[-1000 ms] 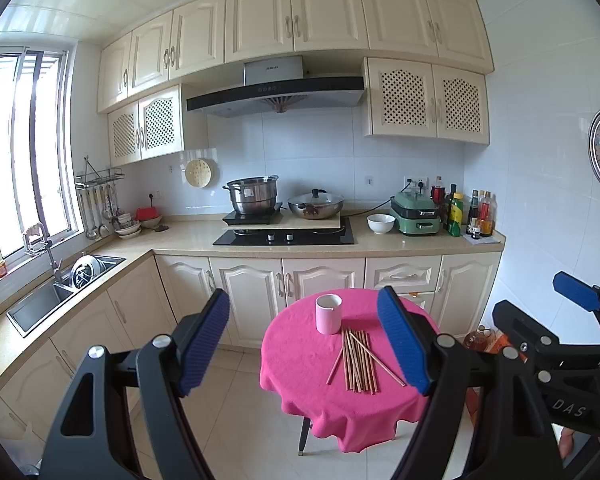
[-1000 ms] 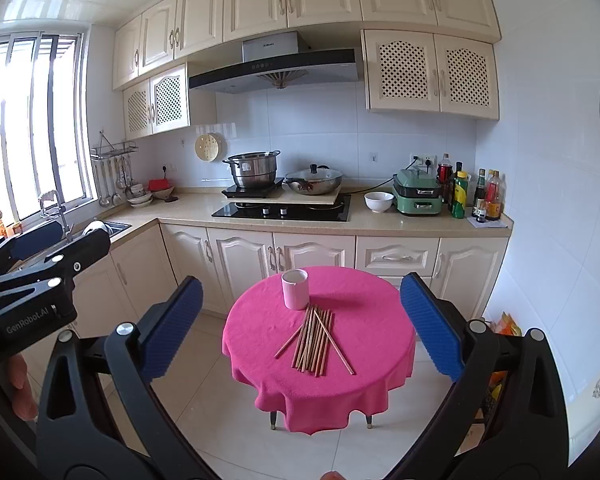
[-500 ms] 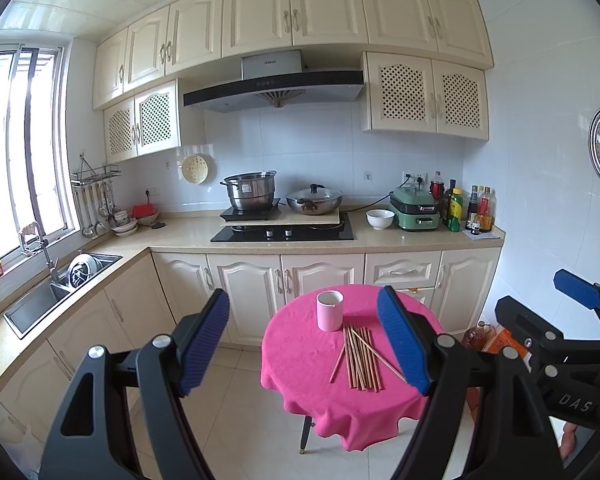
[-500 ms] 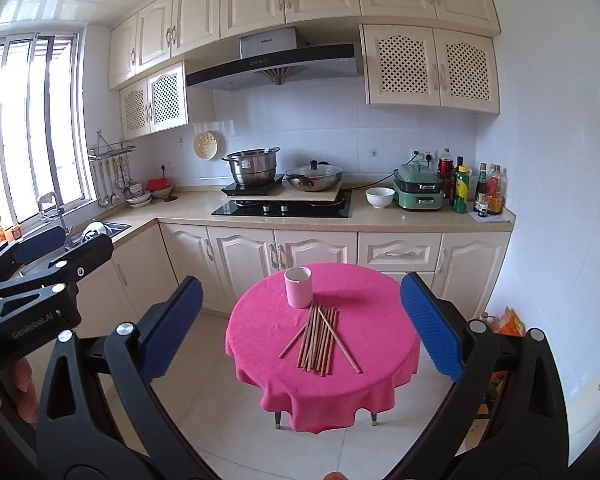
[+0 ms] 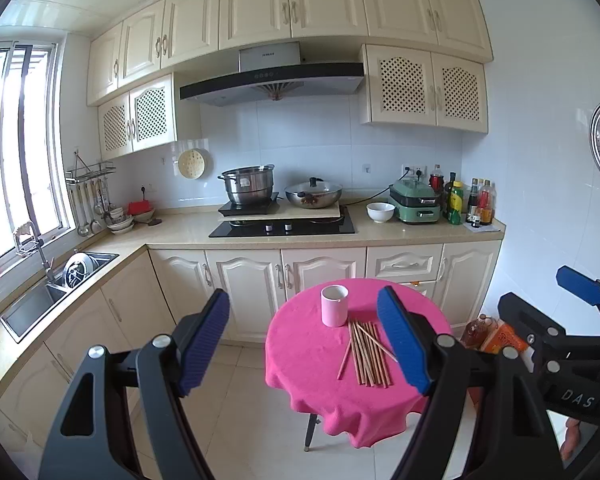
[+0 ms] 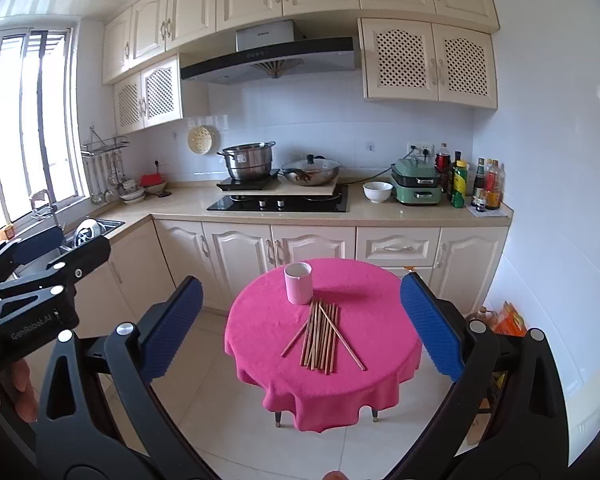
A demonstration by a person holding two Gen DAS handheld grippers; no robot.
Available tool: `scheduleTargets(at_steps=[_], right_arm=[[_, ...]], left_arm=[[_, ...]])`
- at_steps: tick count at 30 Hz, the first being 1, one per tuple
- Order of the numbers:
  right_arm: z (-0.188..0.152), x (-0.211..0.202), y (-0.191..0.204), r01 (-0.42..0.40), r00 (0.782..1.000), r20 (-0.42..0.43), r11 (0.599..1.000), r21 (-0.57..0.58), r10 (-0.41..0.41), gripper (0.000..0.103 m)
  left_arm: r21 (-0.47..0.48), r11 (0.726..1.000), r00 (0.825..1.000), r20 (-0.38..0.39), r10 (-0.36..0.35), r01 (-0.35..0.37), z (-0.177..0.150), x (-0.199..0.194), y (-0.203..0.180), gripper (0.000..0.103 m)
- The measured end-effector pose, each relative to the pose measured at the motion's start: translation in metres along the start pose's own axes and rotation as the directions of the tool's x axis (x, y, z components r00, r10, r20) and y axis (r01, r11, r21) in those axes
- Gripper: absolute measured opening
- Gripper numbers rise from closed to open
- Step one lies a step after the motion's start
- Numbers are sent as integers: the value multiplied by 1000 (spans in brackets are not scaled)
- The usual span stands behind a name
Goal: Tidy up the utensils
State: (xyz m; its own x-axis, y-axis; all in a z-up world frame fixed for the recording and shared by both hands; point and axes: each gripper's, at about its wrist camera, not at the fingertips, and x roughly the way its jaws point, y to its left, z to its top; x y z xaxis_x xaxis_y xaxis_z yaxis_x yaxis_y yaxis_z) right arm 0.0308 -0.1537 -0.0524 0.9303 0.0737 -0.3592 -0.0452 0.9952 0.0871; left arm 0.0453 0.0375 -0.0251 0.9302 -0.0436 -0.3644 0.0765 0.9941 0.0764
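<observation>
Room: kitchen, cream cabinets, hob and pots on the counter behind, tiled floor.
Bench: small round bench [image 6: 380, 320] under a pink cloth, standing well clear of the counter.
Chopsticks [image 6: 319, 336]: loose bundle flat on the cloth, one crossing askew.
Cup [image 6: 298, 282]: pink, upright, touching the bundle's far ends.
Left tongs [image 5: 303, 344]: released, empty, far from the bench.
Right tongs [image 6: 302, 326]: released, empty, equally far.
Step, likely: approach; take the stray stick first, pinch mid-length.

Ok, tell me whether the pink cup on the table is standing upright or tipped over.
Upright. The pink cup stands on its base on the pink tablecloth, open rim facing up, with the chopsticks lying flat beside it. Contents cannot be seen.
</observation>
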Motion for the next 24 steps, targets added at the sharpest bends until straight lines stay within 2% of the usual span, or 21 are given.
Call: scheduleTargets(at_steps=[14, 21, 24], right_arm=[[0, 47, 11, -5, 998, -70, 1000, 6, 6, 97], [-2, 99, -15, 10, 990, -140, 1000, 27, -6, 97], [-7, 142, -36, 10, 979, -202, 999, 38, -2, 97]], left_arm=[[-8, 1000, 998, -64, -24, 24, -6, 49, 19, 75], [-24, 999, 989, -145, -37, 34, -11, 110, 16, 75], [-36, 999, 977, -207, -45, 38, -18, 150, 13, 75]])
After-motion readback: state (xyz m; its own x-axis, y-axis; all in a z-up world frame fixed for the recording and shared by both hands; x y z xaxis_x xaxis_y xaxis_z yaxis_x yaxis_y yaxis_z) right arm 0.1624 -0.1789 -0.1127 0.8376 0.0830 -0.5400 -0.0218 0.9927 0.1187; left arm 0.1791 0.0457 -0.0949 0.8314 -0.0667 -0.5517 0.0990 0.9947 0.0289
